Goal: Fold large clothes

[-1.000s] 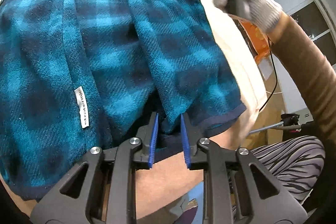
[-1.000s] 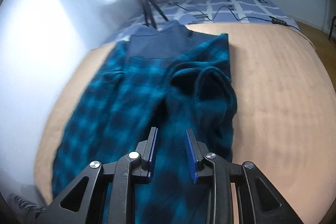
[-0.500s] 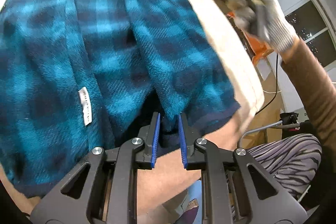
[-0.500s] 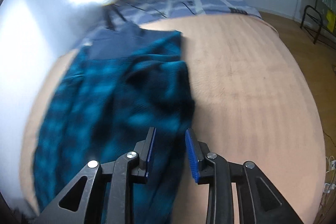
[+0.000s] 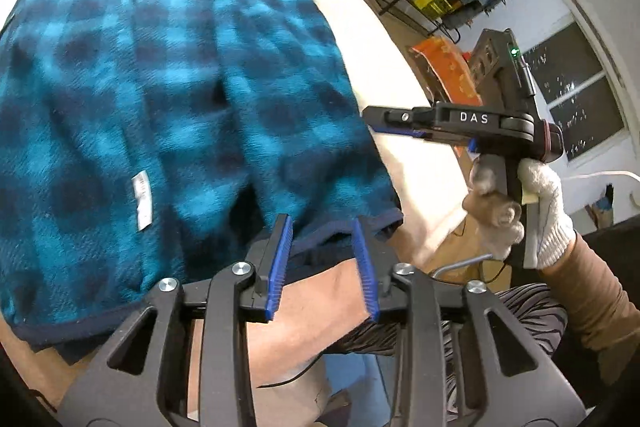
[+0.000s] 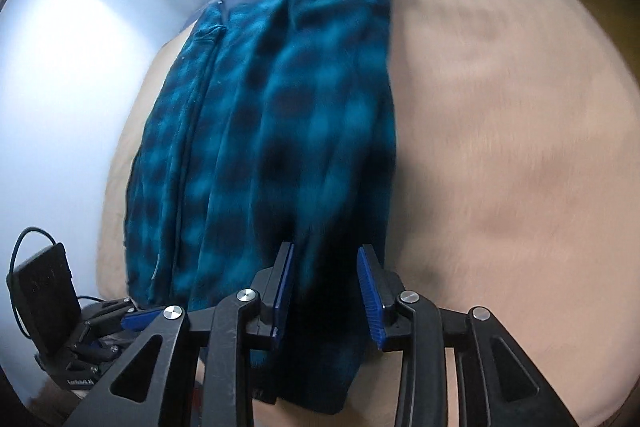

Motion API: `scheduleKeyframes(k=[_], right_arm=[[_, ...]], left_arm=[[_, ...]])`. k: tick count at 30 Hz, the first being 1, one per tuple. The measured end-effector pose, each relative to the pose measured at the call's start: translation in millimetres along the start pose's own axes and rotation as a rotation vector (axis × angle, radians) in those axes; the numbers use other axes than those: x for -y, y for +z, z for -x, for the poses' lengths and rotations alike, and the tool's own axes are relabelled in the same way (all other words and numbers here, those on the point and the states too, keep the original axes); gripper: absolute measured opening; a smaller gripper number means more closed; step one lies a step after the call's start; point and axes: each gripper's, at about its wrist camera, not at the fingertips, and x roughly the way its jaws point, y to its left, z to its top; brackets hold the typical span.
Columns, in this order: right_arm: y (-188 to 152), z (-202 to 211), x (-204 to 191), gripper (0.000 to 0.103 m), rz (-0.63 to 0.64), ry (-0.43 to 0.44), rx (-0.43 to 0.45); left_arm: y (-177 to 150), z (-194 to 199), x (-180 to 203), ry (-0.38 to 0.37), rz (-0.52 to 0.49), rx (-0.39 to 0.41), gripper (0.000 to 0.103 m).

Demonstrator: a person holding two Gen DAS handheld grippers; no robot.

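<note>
Garment: blue plaid fleece (image 5: 168, 75) lying on tan bed (image 6: 500, 131).
Left tongs (image 5: 322, 263): opening, hem between, pads clear.
Right tongs (image 6: 328, 291): opening over fleece, not gripping.

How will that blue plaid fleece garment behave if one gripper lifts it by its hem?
The plaid fleece garment will probably droop rather than hold shape: it already lies in soft folds and sags over the mattress edge. Its fuzzy pile should grip the pads rather than slip. Being large and layered, it likely drags, so one corner alone may not lift it.
</note>
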Motion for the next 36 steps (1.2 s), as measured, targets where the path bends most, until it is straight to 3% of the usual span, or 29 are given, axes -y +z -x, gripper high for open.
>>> scheduleKeyframes(k=[5,6,7,11,12,13,18,20,21,23,25,29,32,33,36], right_arm=[[-17,-10,6,0.035,-0.021,0.024,-0.04],[-18,-11,7,0.036,-0.027,0.041,-0.046],[-20,-13,6,0.036,-0.03,0.053,-0.054],[-25,-20,-1,0.032,0.014,0.05,-0.063],[-25,-21,-2,0.008,0.022,0.063,-0.062],[-25,-19,-3,0.001,0.028,0.082,-0.063],[-23,5,-11,0.001,0.078,0.077,-0.006],[-25,11,-15,0.011,0.108,0.04,0.009],[-25,11,-15,0.027,0.105,0.041,0.005],[-26,13,-11,0.035,0.08,0.054,0.008],[-26,10,-8,0.035,0.06,0.013,0.007],[-24,17,1,0.032,-0.005,0.102,0.027],[-24,18,-5,0.032,0.025,0.112,0.044],[-24,14,-9,0.031,0.053,0.094,0.036],[-31,-9,-14,0.026,0.135,-0.069,-0.053]], left_arm=[[3,-19,-10,0.03,0.052,-0.042,0.036],[3,-23,-10,0.024,0.047,-0.055,0.023],[3,-27,-10,0.033,0.036,-0.059,0.0],[-1,-28,-12,0.023,0.057,-0.05,0.0],[-2,-25,-13,0.012,0.068,-0.043,0.0],[-3,-22,-13,0.007,0.073,-0.035,0.0],[-7,-11,-7,0.045,0.026,-0.006,0.0],[-8,-10,-9,0.012,0.039,-0.027,0.0],[-8,-11,-10,0.009,0.049,-0.032,0.0],[-7,-13,-11,0.014,0.058,-0.037,0.002],[-5,-13,-12,0.012,0.073,-0.034,0.004],[-2,-8,-4,0.056,0.025,0.0,0.004],[-1,2,9,0.069,-0.022,0.043,0.004],[-2,3,15,0.067,-0.043,0.051,0.004],[-3,3,30,0.083,-0.107,0.064,0.004]])
